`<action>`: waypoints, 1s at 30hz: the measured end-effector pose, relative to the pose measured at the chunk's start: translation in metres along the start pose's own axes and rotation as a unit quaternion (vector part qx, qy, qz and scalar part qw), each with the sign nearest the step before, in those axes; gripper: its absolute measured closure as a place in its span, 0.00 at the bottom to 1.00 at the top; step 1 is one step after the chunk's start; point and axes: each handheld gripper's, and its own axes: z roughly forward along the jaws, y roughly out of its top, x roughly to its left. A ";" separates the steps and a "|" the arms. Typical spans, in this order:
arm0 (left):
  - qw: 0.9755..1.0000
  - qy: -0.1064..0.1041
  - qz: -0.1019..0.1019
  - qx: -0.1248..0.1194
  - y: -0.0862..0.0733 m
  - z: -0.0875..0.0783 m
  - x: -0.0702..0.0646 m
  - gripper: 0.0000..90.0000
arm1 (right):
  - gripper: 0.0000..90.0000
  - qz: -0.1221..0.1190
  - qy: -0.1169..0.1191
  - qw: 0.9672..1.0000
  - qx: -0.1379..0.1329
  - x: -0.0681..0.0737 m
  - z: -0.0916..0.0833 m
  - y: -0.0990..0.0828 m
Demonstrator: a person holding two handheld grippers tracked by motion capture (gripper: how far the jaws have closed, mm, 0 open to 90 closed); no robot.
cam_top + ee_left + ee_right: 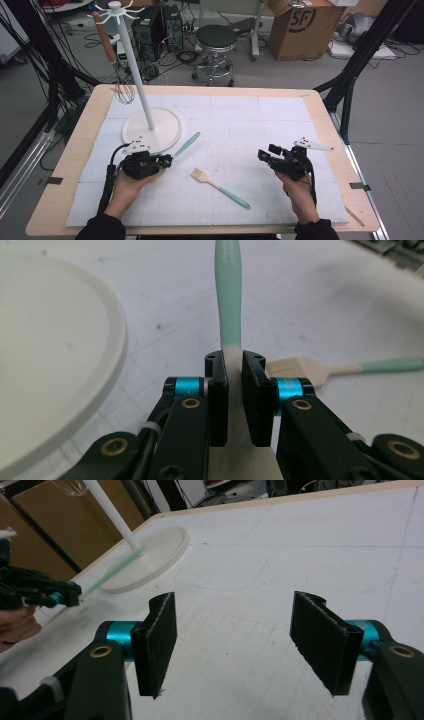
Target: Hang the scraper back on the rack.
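Observation:
My left gripper is shut on the cream end of a teal-handled utensil. The handle points away toward the white stand's round base. In the left gripper view the jaws clamp the cream part and the teal handle runs straight ahead, just off the mat. A pastry brush with a teal handle lies flat on the mat between my hands; the brush sits to the right of the jaws. My right gripper stands open above the mat, with nothing between the pads of the gripper.
The tall white stand's pole rises from its base at the back left, with a wire whisk hanging from a hook. A white mat covers the wooden table. A stool and boxes stand beyond the far edge.

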 end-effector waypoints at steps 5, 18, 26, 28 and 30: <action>0.999 -0.019 -0.011 -0.040 0.011 -0.019 0.005 0.91 | 0.35 -0.009 -0.001 1.000 -0.001 -0.002 0.000 -0.002; 0.989 -0.022 -0.018 -0.142 0.050 -0.061 0.010 0.91 | 0.23 0.004 0.024 1.000 -0.001 0.000 0.004 -0.004; 0.982 -0.039 -0.014 -0.186 0.069 -0.088 0.006 0.91 | 0.23 -0.004 0.018 1.000 0.008 0.000 0.007 -0.005; 0.980 -0.040 -0.021 -0.192 0.071 -0.092 0.008 0.91 | 0.23 -0.005 0.020 1.000 0.003 0.000 0.007 -0.005; 0.978 -0.034 -0.021 -0.205 0.073 -0.099 0.010 0.91 | 0.22 -0.002 0.023 1.000 0.004 0.000 0.006 -0.004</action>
